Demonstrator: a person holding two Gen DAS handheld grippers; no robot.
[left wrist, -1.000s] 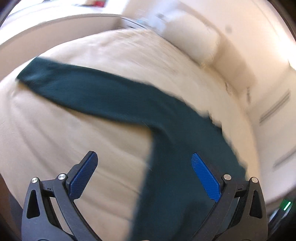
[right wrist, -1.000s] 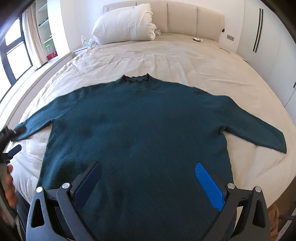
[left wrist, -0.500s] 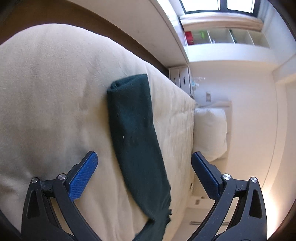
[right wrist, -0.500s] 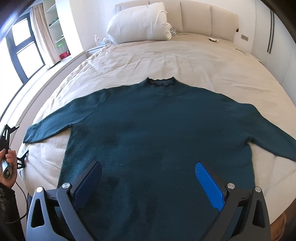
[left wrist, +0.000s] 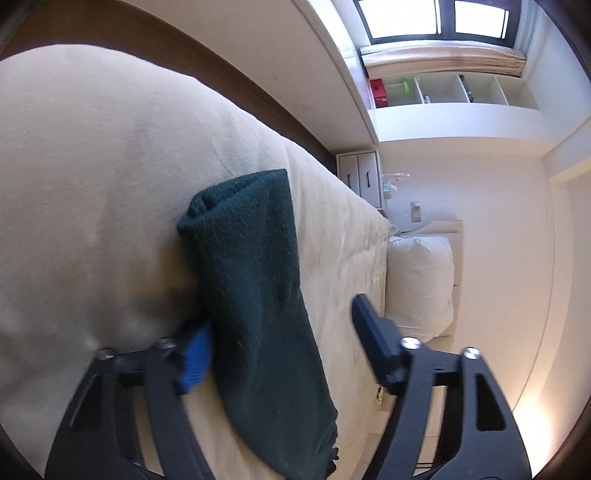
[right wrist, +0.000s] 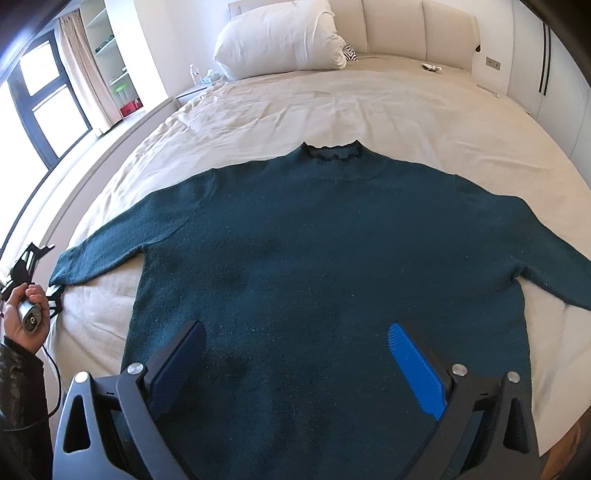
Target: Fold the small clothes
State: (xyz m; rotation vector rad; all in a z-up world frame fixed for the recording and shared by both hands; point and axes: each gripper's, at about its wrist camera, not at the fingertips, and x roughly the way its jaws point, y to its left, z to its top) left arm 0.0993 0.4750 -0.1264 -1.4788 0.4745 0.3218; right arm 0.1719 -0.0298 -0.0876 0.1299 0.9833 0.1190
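A dark teal sweater (right wrist: 314, 258) lies flat and face up on the beige bed (right wrist: 369, 103), sleeves spread to both sides, collar toward the headboard. Its left sleeve (left wrist: 255, 295) fills the left wrist view, cuff pointing away. My left gripper (left wrist: 280, 332) is open with the sleeve between its fingers, one pad (left wrist: 194, 354) pressed into the bedding beside it. It also shows in the right wrist view (right wrist: 33, 273) at the sleeve's cuff. My right gripper (right wrist: 295, 354) is open, empty, hovering above the sweater's lower body.
A white pillow (right wrist: 277, 37) lies at the padded headboard (right wrist: 424, 26). A nightstand (left wrist: 360, 177) and wall shelves (left wrist: 443, 88) stand by the window side. The bed's edge (left wrist: 258, 96) runs beside the sleeve cuff.
My left gripper has swung round to face along the left sleeve, moved in over it and narrowed its fingers. My right gripper has drifted slightly; the sweater lies as before.
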